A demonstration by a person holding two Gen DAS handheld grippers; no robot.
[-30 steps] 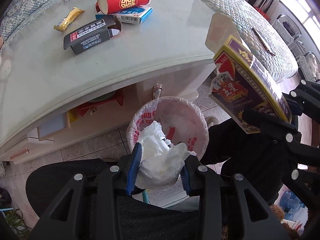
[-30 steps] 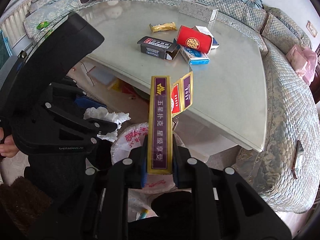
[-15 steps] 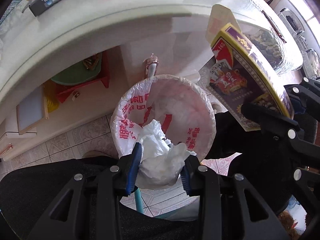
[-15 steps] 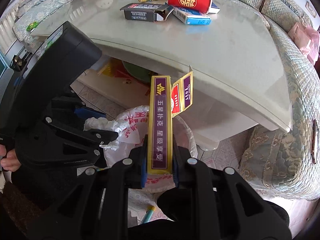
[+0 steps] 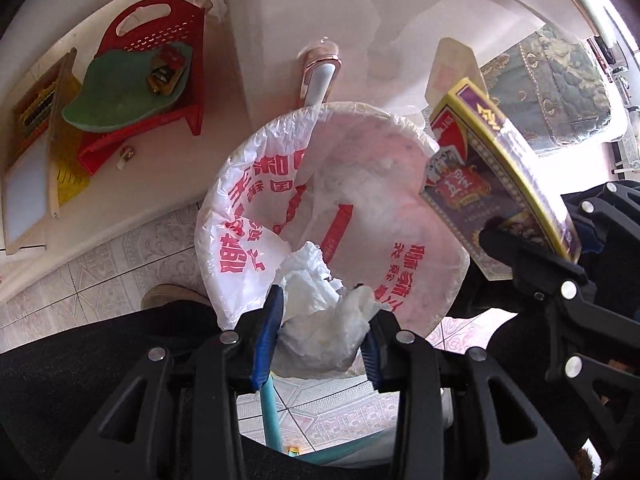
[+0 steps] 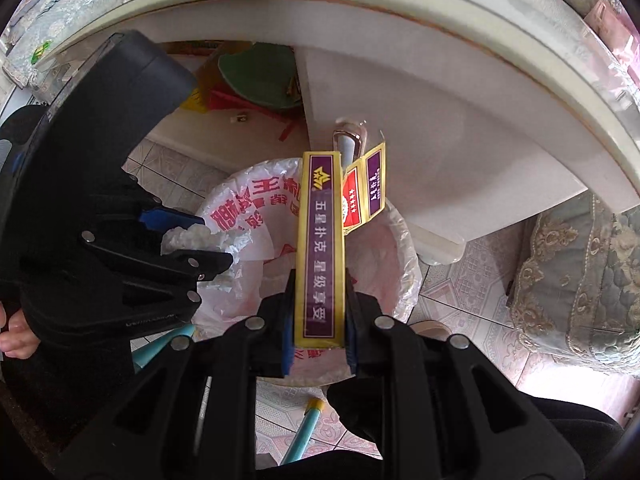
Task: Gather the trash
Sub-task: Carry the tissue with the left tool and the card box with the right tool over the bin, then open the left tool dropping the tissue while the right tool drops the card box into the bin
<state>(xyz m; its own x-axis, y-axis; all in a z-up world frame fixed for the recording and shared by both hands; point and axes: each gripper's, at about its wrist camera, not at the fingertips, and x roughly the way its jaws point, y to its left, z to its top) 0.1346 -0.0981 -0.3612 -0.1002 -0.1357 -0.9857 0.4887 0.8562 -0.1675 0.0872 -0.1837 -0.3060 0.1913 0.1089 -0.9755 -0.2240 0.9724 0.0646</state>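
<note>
- The left tool (image 5: 322,330) pinches a crumpled white tissue (image 5: 320,320) between its blue-padded fingers (image 5: 267,340), the wad bulging out past the tips
- In the right wrist view the same left tool (image 6: 192,240) shows from the side, with the tissue (image 6: 188,236) poking out over the near-left part of the bin's rim
- The right tool (image 6: 318,312) is clamped on a gold-and-purple playing-card box (image 6: 320,256), gripping its lower end so the box stands out along the fingers with its narrow printed edge facing the camera
- The card box's top flap (image 6: 370,184) hangs open, folded out to the right side
- Seen from the left wrist, the card box (image 5: 492,184) sits tilted over the right rim of the bin, held from below by the right tool (image 5: 532,264)
- Just beyond both tools stands a round trash bin (image 5: 332,216) on the tiled floor (image 5: 120,252), lined with a white plastic bag (image 5: 240,216) printed with red characters; what lies at the bottom of it is too hazy to make out
- A teal pole (image 5: 272,412) runs across the floor below the left tool
- Behind the bin is the pale base of the bench (image 5: 400,40), with a metal handle (image 5: 318,80) just above the bin's far rim
- Further left, on the bench's lower shelf, sits a red basket (image 5: 188,40) holding a green plate (image 5: 120,96)
</note>
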